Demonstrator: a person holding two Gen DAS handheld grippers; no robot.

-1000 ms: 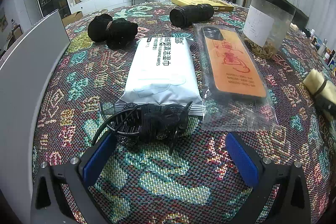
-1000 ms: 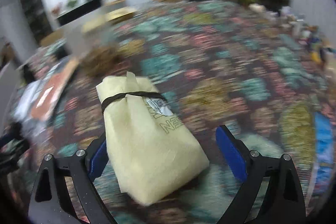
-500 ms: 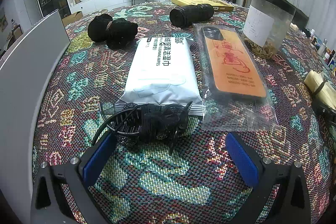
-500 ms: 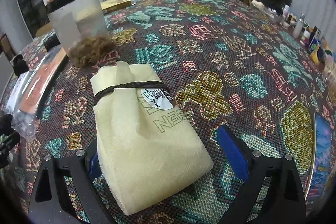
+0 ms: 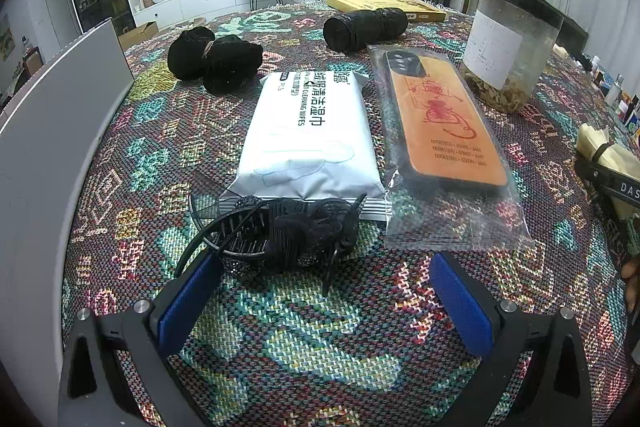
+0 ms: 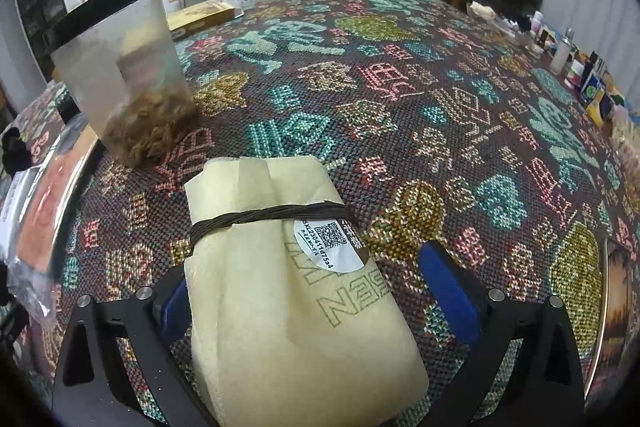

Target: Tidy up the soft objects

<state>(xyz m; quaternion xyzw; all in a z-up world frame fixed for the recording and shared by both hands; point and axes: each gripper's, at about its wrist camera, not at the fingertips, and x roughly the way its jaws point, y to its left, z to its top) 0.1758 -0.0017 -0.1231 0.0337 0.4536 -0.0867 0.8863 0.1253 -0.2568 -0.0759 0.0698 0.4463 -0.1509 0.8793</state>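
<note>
Right gripper [image 6: 316, 291] standing wide, jaws just been opening, straddling cream cloth bundle [image 6: 296, 291], right pad clear; left gripper [image 5: 324, 291] gaping, empty, behind black hair claw [image 5: 276, 235]

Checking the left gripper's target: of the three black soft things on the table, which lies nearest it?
The tangled black hairnet bundle, right at the left gripper. The black pouch and black roll lie farther off.

The desk [image 5: 168, 163] wears a woven, many-coloured cloth. At its near edge lies a black hair clip [image 5: 280, 235], touching a white wipes pack [image 5: 308, 135] behind it. Right of the pack lies an orange phone case in a clear bag [image 5: 444, 147], then a clear jar [image 5: 508, 47]. Far off rest two black bundles [image 5: 212, 59], a black roll [image 5: 364, 27] and a yellow box [image 5: 384, 7]. A cream pouch [image 6: 288, 287] lies at far right.
</note>
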